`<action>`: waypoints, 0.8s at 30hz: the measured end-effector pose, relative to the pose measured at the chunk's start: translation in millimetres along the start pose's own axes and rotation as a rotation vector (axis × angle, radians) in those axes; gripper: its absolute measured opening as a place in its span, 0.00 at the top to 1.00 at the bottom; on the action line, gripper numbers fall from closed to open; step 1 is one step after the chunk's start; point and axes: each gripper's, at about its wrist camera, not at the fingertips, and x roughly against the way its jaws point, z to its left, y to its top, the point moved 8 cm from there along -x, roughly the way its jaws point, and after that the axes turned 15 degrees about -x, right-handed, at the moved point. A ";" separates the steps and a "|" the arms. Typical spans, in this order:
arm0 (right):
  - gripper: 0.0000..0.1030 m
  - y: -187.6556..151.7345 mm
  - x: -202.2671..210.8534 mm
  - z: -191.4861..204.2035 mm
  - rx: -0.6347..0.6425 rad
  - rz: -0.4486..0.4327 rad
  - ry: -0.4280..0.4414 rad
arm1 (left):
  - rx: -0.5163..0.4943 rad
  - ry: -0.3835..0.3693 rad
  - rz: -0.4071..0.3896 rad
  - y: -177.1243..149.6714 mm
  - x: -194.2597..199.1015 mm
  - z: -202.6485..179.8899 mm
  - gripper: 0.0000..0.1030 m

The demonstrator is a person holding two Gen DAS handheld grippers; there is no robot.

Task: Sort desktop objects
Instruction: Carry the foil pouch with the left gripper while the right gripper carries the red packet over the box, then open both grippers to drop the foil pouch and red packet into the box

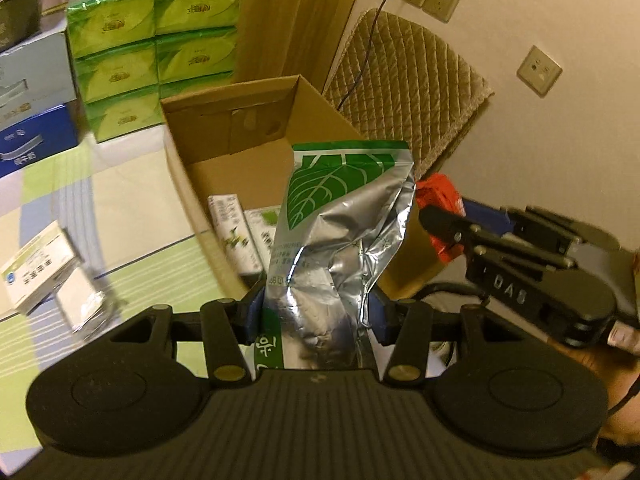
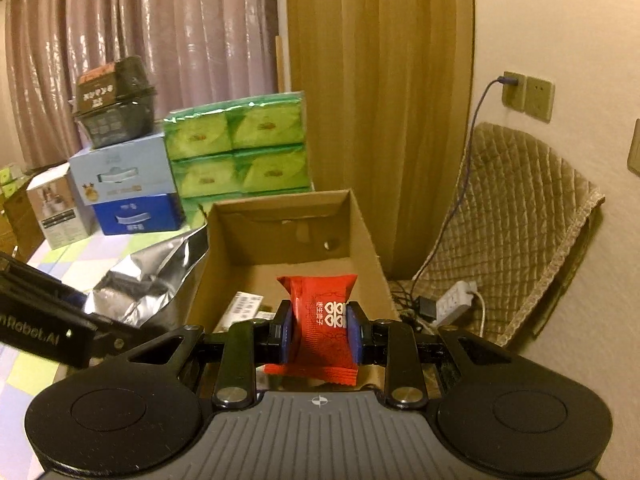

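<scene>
Foil pouch stands upright, clamped in left gripper; right gripper pinches red sachet; cardboard box lies ahead, below both jaws.

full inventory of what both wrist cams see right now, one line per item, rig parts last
foil pouch: 1, silver with green leaf, held upright in left gripper, beside the box
candy packet: 1, red, held in right gripper above the box
cardboard box: 1, brown, open, on table
small cartons: at least 2, white-green, inside box
tissue packs: stacked bundle, green, behind box
boxes: 2 stacked, light blue on dark blue, left of tissues
dark container: 1, on the light blue box
white carton: 1, table, near left
chair cover: 1, tan quilted, right
power strip: 1, white, floor
left gripper: fingers shut on pouch
right gripper: fingers shut on packet
</scene>
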 end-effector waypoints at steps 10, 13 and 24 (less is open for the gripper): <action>0.76 4.8 -31.8 -17.7 -0.012 0.028 -0.017 | 0.090 -0.003 0.001 27.4 -40.6 11.4 0.55; 0.76 5.1 -39.5 -20.2 -0.017 0.034 -0.021 | 0.118 -0.002 0.002 30.5 -50.8 15.3 0.55; 0.76 0.6 -52.2 -20.0 -0.031 0.060 -0.016 | 0.150 0.014 -0.074 33.6 -38.0 27.2 0.54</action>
